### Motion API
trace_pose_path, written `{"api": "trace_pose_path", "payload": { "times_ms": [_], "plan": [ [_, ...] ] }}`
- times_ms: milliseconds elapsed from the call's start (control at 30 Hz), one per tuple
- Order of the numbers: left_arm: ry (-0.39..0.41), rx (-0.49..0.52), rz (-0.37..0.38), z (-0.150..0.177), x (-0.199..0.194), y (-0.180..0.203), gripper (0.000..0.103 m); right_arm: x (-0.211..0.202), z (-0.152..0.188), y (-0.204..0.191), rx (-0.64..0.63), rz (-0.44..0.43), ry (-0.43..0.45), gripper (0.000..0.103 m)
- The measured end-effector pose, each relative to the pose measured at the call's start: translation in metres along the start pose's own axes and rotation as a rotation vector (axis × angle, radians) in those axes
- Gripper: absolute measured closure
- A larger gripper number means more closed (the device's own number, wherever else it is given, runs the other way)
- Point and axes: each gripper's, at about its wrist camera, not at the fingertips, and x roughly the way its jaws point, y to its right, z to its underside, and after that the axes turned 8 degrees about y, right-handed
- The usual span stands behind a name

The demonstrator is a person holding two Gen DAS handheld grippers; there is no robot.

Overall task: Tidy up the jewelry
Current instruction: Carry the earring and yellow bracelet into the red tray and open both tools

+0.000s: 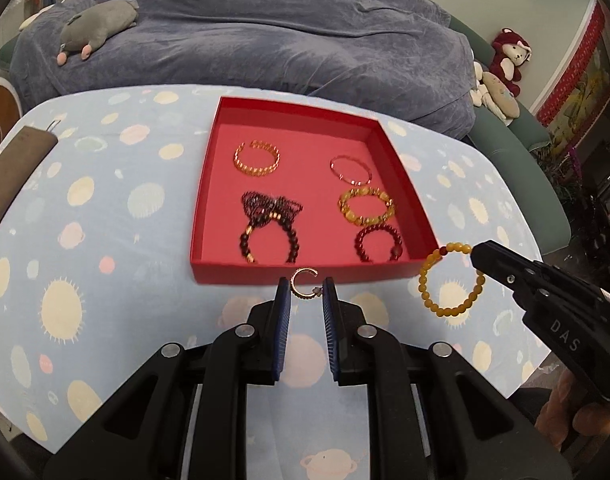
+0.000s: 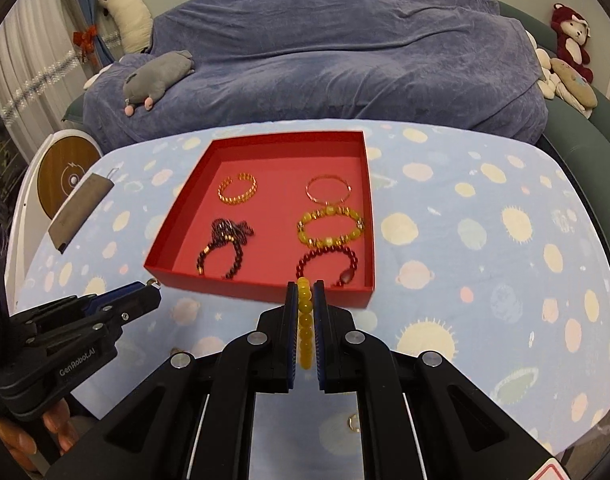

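A red tray (image 1: 289, 274) (image 2: 261, 290) on the table holds several bracelets: a gold chain cuff (image 1: 257, 158), a thin rose bangle (image 1: 351, 169), a yellow bead bracelet (image 1: 366, 205), a dark red bead bracelet (image 1: 379, 242) and a dark bead strand (image 1: 269, 224). My left gripper (image 1: 306, 290) is shut on a small open gold ring (image 1: 303, 283) just in front of the tray's near wall. My right gripper (image 2: 305, 292) is shut on an amber bead bracelet (image 2: 305, 320), which hangs beside the tray's near right corner in the left wrist view (image 1: 451, 278).
A grey pouch (image 1: 13, 176) (image 2: 79, 210) lies at the table's left edge. A small ring (image 2: 354, 423) lies on the cloth under my right gripper. A blue-covered sofa with a grey plush toy (image 1: 97, 28) stands behind the table.
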Motion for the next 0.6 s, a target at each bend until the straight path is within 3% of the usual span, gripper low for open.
{"api": "trace_pose_path", "payload": {
  "times_ms": [300, 600],
  "plan": [
    [0.032, 0.042, -0.027, -0.062, 0.056, -0.001, 0.087, 0.069, -0.063, -0.017, 0.006, -0.078, 0.002, 0.096],
    [-0.028, 0.038, -0.049, -0.078, 0.113, -0.023, 0.087, 0.139, -0.067, -0.017, 0.037, -0.125, -0.078, 0.096]
  ]
}}
